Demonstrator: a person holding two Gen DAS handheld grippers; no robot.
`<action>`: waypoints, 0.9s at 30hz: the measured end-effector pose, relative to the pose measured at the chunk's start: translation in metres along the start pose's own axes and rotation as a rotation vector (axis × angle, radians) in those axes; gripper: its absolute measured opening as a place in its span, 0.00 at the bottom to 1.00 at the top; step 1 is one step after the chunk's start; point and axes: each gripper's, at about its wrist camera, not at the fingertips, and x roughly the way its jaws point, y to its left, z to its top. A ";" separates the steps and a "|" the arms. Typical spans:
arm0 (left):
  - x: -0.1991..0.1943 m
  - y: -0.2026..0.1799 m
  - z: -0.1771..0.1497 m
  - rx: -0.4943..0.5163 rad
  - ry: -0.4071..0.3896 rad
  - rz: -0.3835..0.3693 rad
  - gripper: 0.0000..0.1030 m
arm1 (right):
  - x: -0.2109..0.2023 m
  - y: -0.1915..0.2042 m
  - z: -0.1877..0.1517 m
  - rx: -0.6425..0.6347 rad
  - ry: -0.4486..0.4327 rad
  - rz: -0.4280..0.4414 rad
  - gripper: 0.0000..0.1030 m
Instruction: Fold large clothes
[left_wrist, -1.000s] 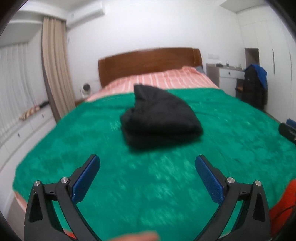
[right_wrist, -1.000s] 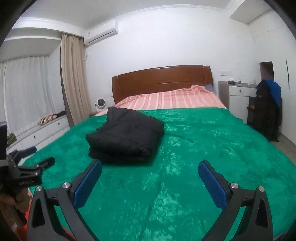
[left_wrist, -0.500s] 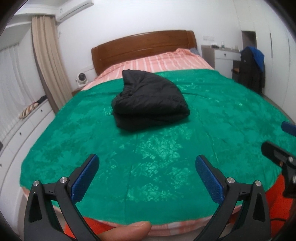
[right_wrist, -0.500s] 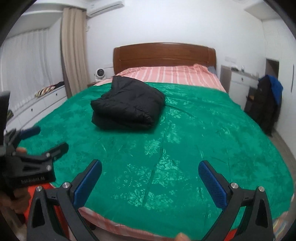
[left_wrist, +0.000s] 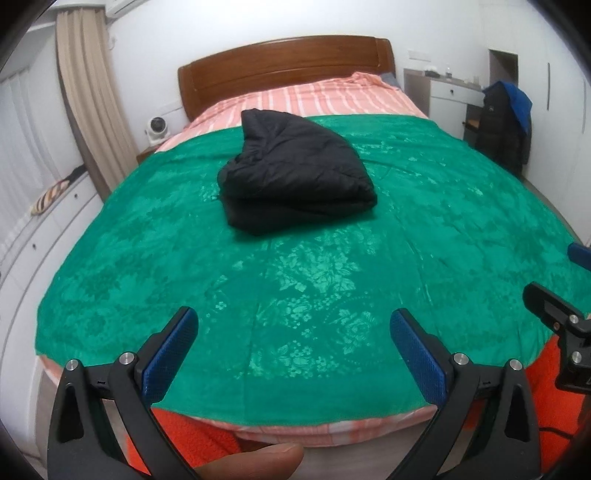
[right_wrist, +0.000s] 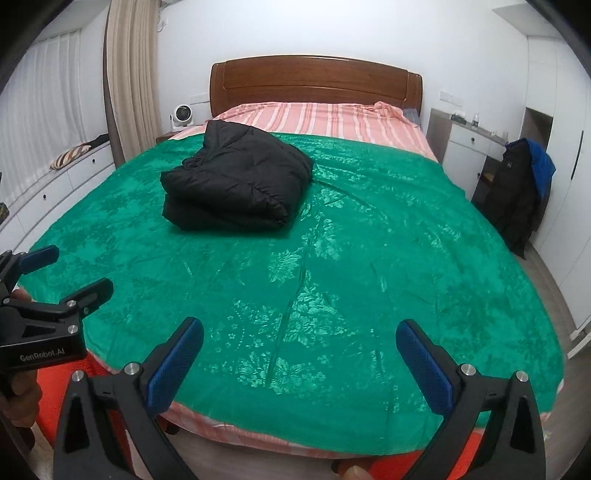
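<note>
A black padded jacket (left_wrist: 295, 173) lies folded into a thick bundle on the green bedspread (left_wrist: 295, 288), toward the head of the bed and left of centre (right_wrist: 236, 184). My left gripper (left_wrist: 293, 332) hangs open over the foot of the bed, far short of the jacket, with nothing between its blue pads. My right gripper (right_wrist: 299, 339) is open too, also back at the foot edge and holding nothing. The left gripper (right_wrist: 66, 269) shows at the left edge of the right wrist view, held by a hand.
The green bedspread (right_wrist: 369, 240) covers a bed with a striped pink sheet (right_wrist: 314, 118) and a wooden headboard (right_wrist: 314, 81). A chair draped with dark and blue clothes (right_wrist: 521, 184) stands by a white desk at right. Low white drawers (left_wrist: 37, 229) run along the left wall.
Both grippers have pulled back from the jacket toward the foot of the bed and risen, so the bed's front edge now shows. The jacket stays folded in place.
</note>
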 end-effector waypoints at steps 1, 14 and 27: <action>-0.001 0.000 0.000 -0.003 0.001 0.000 1.00 | -0.001 0.000 0.001 -0.002 0.001 0.001 1.00; -0.018 0.003 0.009 0.000 -0.031 0.001 1.00 | -0.017 0.007 0.007 -0.025 0.023 0.012 1.00; -0.034 0.002 0.019 0.023 -0.029 -0.018 1.00 | -0.041 0.001 0.000 0.025 0.059 0.074 1.00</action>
